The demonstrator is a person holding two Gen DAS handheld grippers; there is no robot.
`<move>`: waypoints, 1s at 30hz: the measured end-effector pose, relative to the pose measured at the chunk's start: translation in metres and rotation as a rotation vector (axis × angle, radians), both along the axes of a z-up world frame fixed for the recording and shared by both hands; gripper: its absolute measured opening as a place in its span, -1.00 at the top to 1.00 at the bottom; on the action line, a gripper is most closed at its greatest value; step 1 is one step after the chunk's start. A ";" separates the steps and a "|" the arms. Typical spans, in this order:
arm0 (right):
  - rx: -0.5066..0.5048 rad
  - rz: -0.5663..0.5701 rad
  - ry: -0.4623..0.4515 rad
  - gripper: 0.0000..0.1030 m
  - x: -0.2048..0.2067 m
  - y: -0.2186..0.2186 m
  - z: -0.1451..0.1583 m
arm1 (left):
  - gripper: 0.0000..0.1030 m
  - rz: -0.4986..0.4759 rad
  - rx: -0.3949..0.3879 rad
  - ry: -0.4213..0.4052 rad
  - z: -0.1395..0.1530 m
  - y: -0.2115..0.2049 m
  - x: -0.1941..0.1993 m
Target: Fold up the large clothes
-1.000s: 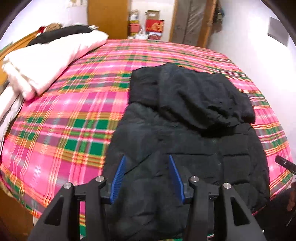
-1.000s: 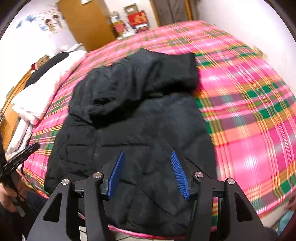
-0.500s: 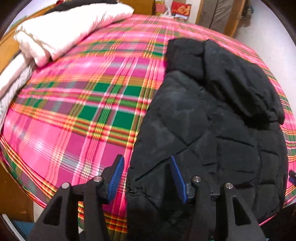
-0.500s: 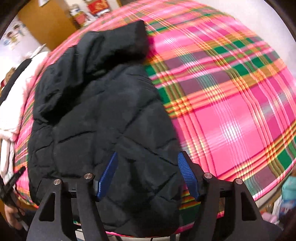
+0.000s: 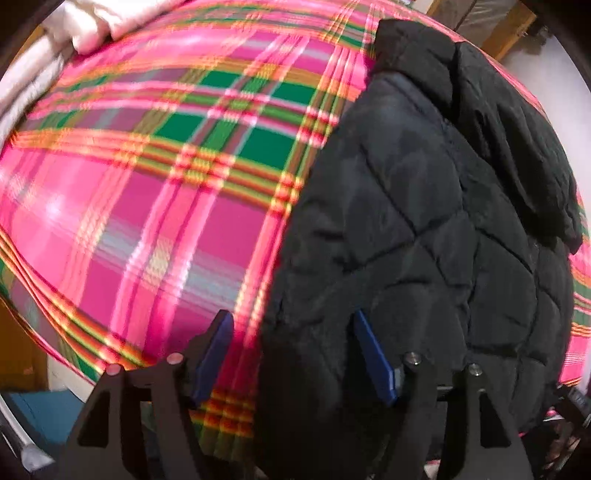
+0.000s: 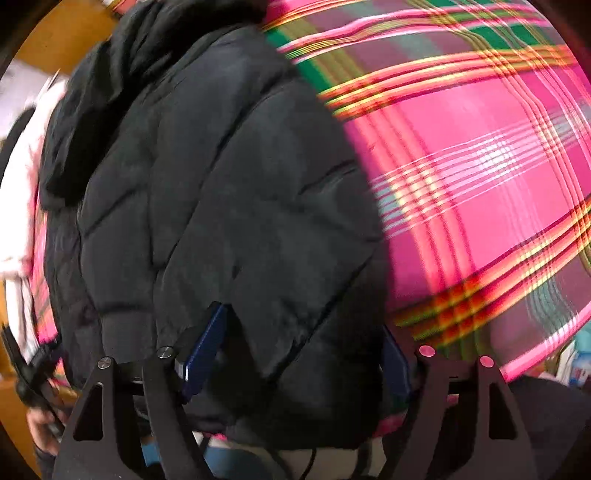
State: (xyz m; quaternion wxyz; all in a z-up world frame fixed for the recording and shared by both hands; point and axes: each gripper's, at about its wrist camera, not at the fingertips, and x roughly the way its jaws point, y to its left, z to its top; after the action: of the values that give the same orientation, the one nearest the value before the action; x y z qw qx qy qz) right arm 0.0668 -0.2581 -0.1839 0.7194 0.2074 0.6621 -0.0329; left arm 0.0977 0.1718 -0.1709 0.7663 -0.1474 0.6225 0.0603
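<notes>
Left wrist view: black quilted jacket (image 5: 424, 221) is laid flat on the plaid bedspread (image 5: 147, 184). The left gripper (image 5: 291, 350) and right gripper (image 6: 295, 343) are seen opening, astride the jacket's near hem corners, nothing clamped. Risk: bedspread pinched along with hem; slick padding slipping out. No containers noted.

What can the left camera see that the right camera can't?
Only the left wrist view shows the left tool, opening over the jacket's side edge, and brown doors far back. Only the right wrist view shows the right tool, opening astride the jacket's other corner, and a hand low down. Both show the black puffy jacket on the pink plaid bedspread and white bedding.
</notes>
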 end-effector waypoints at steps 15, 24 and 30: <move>0.216 -0.009 -0.214 0.71 -0.010 -0.019 0.076 | 0.73 -0.010 -0.210 -0.161 0.050 0.005 -0.022; 0.327 -0.065 -0.394 0.73 0.002 -0.050 0.126 | 0.77 0.022 -0.335 -0.386 0.119 0.019 -0.012; 0.358 -0.097 -0.471 0.74 0.037 -0.043 0.151 | 0.78 0.043 -0.381 -0.456 0.146 0.025 0.020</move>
State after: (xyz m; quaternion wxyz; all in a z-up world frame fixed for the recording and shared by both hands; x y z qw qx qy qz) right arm 0.1033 -0.3015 -0.0328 0.8028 0.3643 0.4614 0.0992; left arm 0.1180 0.1969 -0.0246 0.8433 -0.3117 0.4312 -0.0760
